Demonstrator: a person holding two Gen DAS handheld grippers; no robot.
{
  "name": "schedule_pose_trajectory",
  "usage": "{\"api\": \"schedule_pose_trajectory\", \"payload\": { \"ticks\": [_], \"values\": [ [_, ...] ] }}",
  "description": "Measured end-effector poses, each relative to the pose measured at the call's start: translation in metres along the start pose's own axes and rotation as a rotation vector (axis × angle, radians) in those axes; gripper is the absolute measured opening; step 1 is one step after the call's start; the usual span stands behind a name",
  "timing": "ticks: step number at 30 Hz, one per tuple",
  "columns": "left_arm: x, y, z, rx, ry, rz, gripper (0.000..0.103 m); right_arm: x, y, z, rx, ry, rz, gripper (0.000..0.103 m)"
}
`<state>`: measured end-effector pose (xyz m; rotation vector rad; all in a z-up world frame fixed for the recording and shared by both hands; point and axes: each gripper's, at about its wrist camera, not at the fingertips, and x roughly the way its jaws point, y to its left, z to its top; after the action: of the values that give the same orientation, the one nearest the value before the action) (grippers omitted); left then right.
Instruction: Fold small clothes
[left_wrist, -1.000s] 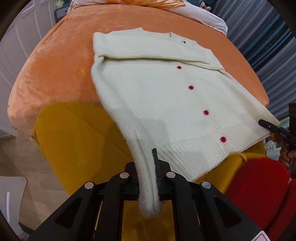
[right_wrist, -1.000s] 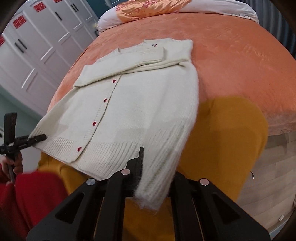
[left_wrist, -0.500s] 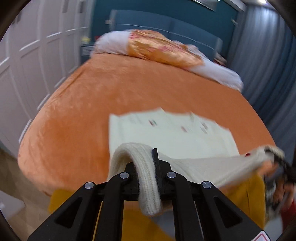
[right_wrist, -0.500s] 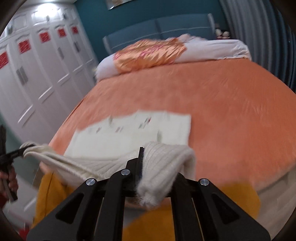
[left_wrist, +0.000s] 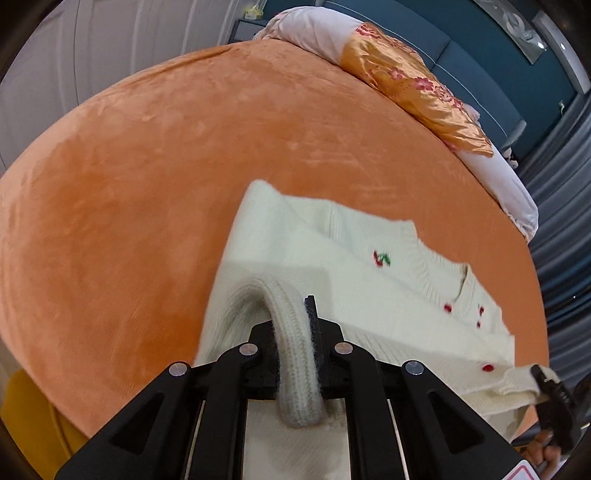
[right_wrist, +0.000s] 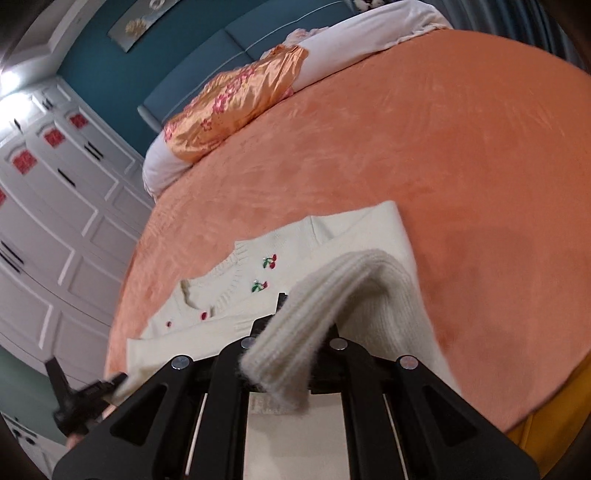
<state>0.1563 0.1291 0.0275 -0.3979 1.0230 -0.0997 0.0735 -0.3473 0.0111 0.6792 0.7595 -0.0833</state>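
A cream knitted cardigan (left_wrist: 332, 243) with red buttons and cherry embroidery lies on the orange bed; it also shows in the right wrist view (right_wrist: 332, 236). My left gripper (left_wrist: 295, 332) is shut on its ribbed hem at one bottom corner. My right gripper (right_wrist: 295, 332) is shut on the ribbed hem at the other corner. Both hold the hem lifted over the cardigan's body, near the neckline. Each gripper shows at the edge of the other's view, the right gripper (left_wrist: 554, 384) and the left gripper (right_wrist: 110, 380).
The orange bedspread (left_wrist: 147, 166) spreads wide around the cardigan. An orange floral pillow (left_wrist: 417, 85) and a white pillow lie at the headboard. White wardrobe doors (right_wrist: 55, 221) stand on the left. A yellow sheet (right_wrist: 546, 435) hangs at the bed's near edge.
Both grippers lifted the cardigan's bottom hem off the bed's near edge and carried it forward over the body toward the neckline. The lower half now folds over.
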Motion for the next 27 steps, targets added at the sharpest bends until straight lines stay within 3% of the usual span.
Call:
{"api": "schedule_pose_trajectory", "payload": {
  "ticks": [5,7,8,9,11,13,16,18,19,20,24,27],
  "values": [
    [0.028,-0.008,0.012,-0.017,0.06,0.06,0.016,0.035,-0.011,0.008,0.049,0.059,-0.069,0.012],
    [0.026,0.002,0.013,-0.103,0.046,0.017,0.016,0.027,-0.018,0.006,0.109,0.021,-0.026,0.017],
    [0.017,0.006,0.013,-0.145,0.021,-0.02,0.016,0.016,-0.022,0.006,0.136,-0.019,-0.017,0.034],
    [0.003,0.009,0.012,-0.174,-0.018,-0.071,0.017,-0.001,-0.026,0.004,0.154,-0.09,-0.02,0.058],
    [-0.027,0.008,0.009,-0.142,-0.088,-0.159,0.021,-0.026,-0.031,0.002,0.146,-0.166,-0.021,0.07],
    [-0.044,0.001,0.004,-0.056,-0.098,-0.145,0.024,-0.041,-0.032,-0.002,0.102,-0.164,-0.007,0.07],
    [-0.061,-0.009,-0.012,0.047,-0.124,-0.065,0.025,-0.049,-0.018,-0.019,-0.02,-0.116,-0.049,0.07],
    [-0.077,-0.015,-0.022,0.106,-0.207,-0.004,0.033,-0.044,0.004,-0.043,-0.153,-0.053,-0.049,0.07],
    [-0.083,-0.016,-0.023,0.116,-0.248,0.029,0.045,-0.042,0.012,-0.055,-0.203,-0.027,-0.043,0.07],
    [-0.087,-0.015,-0.024,0.113,-0.281,0.059,0.049,-0.04,0.018,-0.063,-0.226,-0.011,-0.038,0.07],
    [-0.084,-0.021,-0.02,0.146,-0.209,-0.007,0.049,-0.017,0.045,-0.102,-0.322,0.066,-0.02,0.069],
    [-0.072,-0.04,-0.044,0.235,-0.13,-0.042,0.049,-0.004,0.058,-0.119,-0.333,0.119,0.015,0.067]
  ]
}}
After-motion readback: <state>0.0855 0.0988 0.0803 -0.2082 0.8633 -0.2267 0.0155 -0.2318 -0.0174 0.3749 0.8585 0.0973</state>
